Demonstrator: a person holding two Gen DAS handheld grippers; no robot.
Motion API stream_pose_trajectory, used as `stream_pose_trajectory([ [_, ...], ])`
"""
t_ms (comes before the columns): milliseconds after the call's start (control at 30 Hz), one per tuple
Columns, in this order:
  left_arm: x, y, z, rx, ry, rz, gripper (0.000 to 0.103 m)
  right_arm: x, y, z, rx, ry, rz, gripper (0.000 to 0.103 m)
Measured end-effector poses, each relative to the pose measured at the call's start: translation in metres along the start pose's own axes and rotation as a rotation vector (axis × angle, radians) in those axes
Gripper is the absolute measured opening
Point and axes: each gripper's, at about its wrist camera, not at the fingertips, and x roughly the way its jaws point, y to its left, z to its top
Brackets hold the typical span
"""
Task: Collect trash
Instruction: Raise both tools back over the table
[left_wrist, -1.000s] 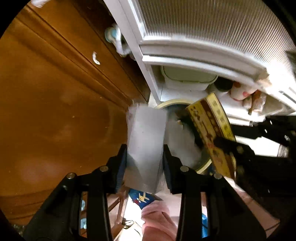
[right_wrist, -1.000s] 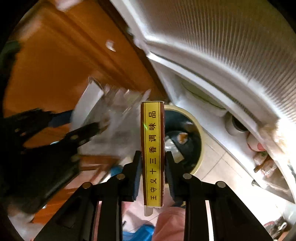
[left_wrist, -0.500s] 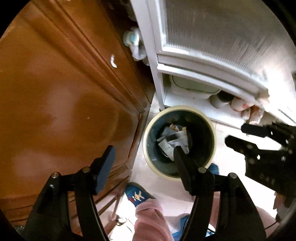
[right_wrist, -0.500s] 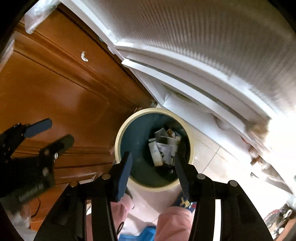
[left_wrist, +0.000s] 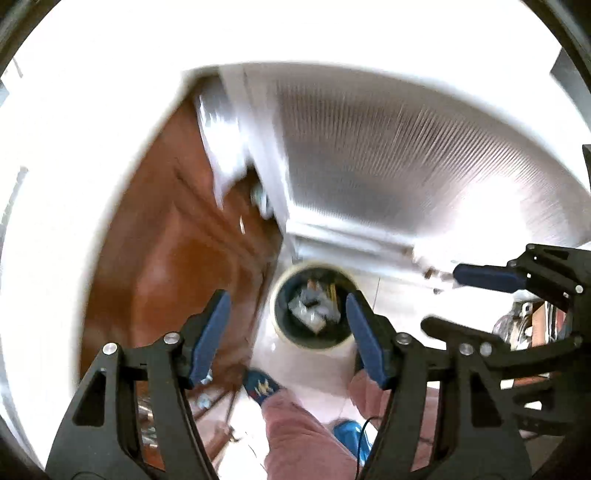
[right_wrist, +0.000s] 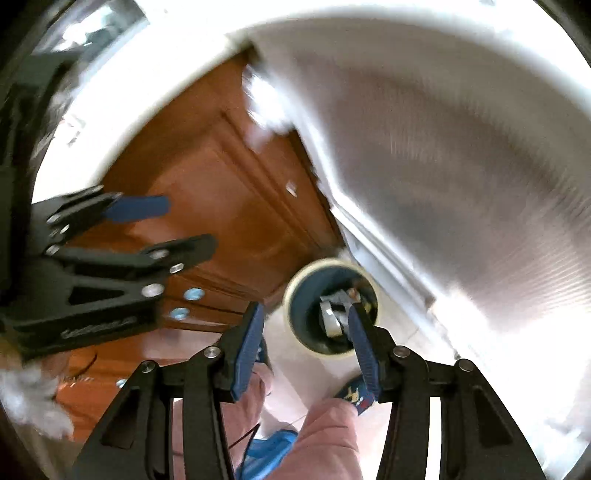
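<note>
Blown-out white glare around the edges, strong motion blur, fisheye warping, dimmer centre

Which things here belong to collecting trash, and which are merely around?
Job:
- trash bin
- trash inside it
- left gripper, open, empty
- right gripper, open, empty

Around:
- wooden cabinet
- ribbed white door
- blue slipper

One round waste bin with a cream rim is seen on the pale floor, and several crumpled scraps of trash lie inside it, too blurred to be counted. Beside the bin one brown wooden cabinet and one ribbed white door are seen. Two grippers, each with two blue-padded fingers, are counted above the bin: the left gripper and the right gripper. Two pink trouser legs and two blue slippers are seen below the bin.
</note>
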Motion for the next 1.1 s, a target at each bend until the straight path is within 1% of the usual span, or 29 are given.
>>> stream_pose_trajectory([
  [33, -0.021, 0.0, 0.011, 0.004, -0.034, 0.006, 0.062, -0.023, 0.007, 0.009, -0.031, -0.024, 0.01, 0.048],
  [100, -0.05, 0.003, 0.029, 0.0, -0.083, 0.011, 0.062, -0.057, 0.017, 0.025, -0.08, -0.071, 0.021, 0.048],
  [233, -0.11, 0.013, 0.071, -0.025, -0.182, -0.025, 0.062, -0.122, 0.024, 0.059, -0.13, -0.153, 0.059, 0.048],
  [300, -0.128, 0.015, 0.09, -0.024, -0.218, -0.04, 0.064, -0.154, 0.023, 0.077, -0.142, -0.201, 0.068, 0.048],
  [333, -0.138, 0.015, 0.103, -0.019, -0.24, -0.048, 0.067, -0.17, 0.021, 0.087, -0.144, -0.234, 0.06, 0.048],
  [367, -0.146, 0.015, 0.111, -0.017, -0.255, -0.053, 0.074, -0.183, 0.017, 0.095, -0.142, -0.262, 0.046, 0.048],
  [433, -0.159, 0.015, 0.136, -0.009, -0.283, -0.074, 0.08, -0.203, 0.006, 0.113, -0.126, -0.308, 0.022, 0.048],
  [567, -0.166, 0.012, 0.189, -0.013, -0.319, -0.107, 0.08, -0.24, -0.029, 0.156, -0.047, -0.394, -0.06, 0.048],
  [667, -0.163, 0.001, 0.231, -0.029, -0.339, -0.131, 0.08, -0.26, -0.062, 0.189, 0.014, -0.432, -0.14, 0.048],
  [700, -0.158, -0.001, 0.25, -0.043, -0.336, -0.135, 0.08, -0.263, -0.077, 0.198, 0.037, -0.443, -0.16, 0.048],
  [733, -0.148, -0.008, 0.261, -0.049, -0.332, -0.143, 0.08, -0.267, -0.091, 0.207, 0.066, -0.451, -0.172, 0.048],
  [767, -0.136, -0.011, 0.278, -0.059, -0.326, -0.161, 0.08, -0.268, -0.108, 0.215, 0.1, -0.459, -0.174, 0.049],
  [833, -0.11, -0.018, 0.304, -0.092, -0.297, -0.166, 0.08, -0.268, -0.134, 0.231, 0.165, -0.467, -0.178, 0.049],
  [867, -0.097, -0.02, 0.32, -0.107, -0.276, -0.179, 0.08, -0.261, -0.153, 0.239, 0.192, -0.469, -0.176, 0.049],
  [900, -0.086, -0.021, 0.328, -0.118, -0.264, -0.185, 0.08, -0.255, -0.166, 0.247, 0.211, -0.471, -0.174, 0.049],
  [1000, -0.052, -0.028, 0.359, -0.151, -0.227, -0.183, 0.08, -0.228, -0.198, 0.265, 0.269, -0.466, -0.179, 0.052],
  [1100, -0.024, -0.032, 0.385, -0.179, -0.2, -0.147, 0.08, -0.206, -0.222, 0.273, 0.322, -0.454, -0.176, 0.052],
])
